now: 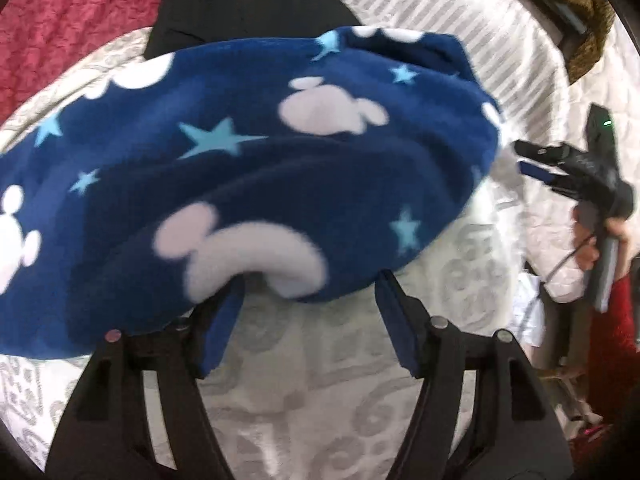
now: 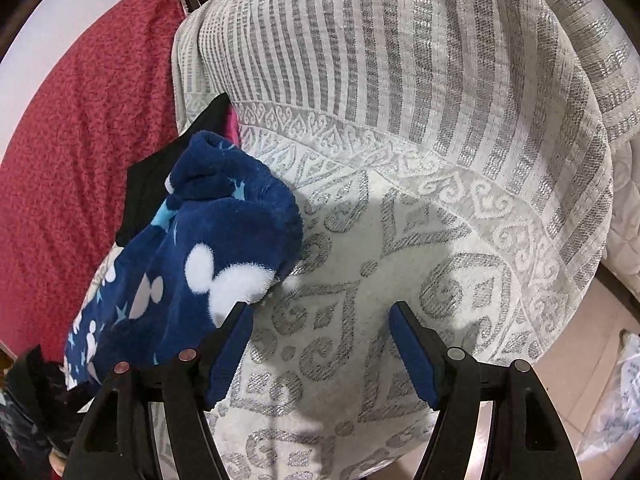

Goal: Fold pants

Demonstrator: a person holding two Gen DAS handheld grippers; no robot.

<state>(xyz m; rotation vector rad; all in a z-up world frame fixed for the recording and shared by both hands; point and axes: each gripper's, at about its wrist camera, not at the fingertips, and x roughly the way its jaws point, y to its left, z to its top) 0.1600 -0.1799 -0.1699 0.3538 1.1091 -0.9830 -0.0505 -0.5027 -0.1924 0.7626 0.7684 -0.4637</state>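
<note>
Blue-padded fingers [image 1: 394, 320] of the left gripper [image 1: 310, 308] fill the near edge of the left wrist view, spread wide apart and holding nothing; the fleece hem lies against and just over the left pad. The right gripper [image 2: 320, 340] stands likewise, its fingers [image 2: 412, 344] parted with only bedspread between them, the garment touching the left pad from the side.

The pants [image 1: 248, 176] lie on a white bedspread with grey woven pattern [image 2: 400, 160], already bunched into a thick roll or fold. In the right wrist view the same pants [image 2: 200, 264] sit at the near left, partly over a black garment [image 1: 248, 8] at the far side. A red quilted cover [image 2: 80, 160] lies farther left.

Appearance: navy fleece printed with white mouse-head shapes and light blue stars. The pile is deep and fuzzy; the edges are rounded, not creased.

Handling, as a judgement: the fabric is light, soft and limp, with no stiffness to hold a crease. The thick pile should give the pads good friction, so slipping is unlikely. The layers will sag and unroll if lifted from one point. Take hold at the two ends of the nearest folded edge, pinching all layers together, one gripper at each end.
</note>
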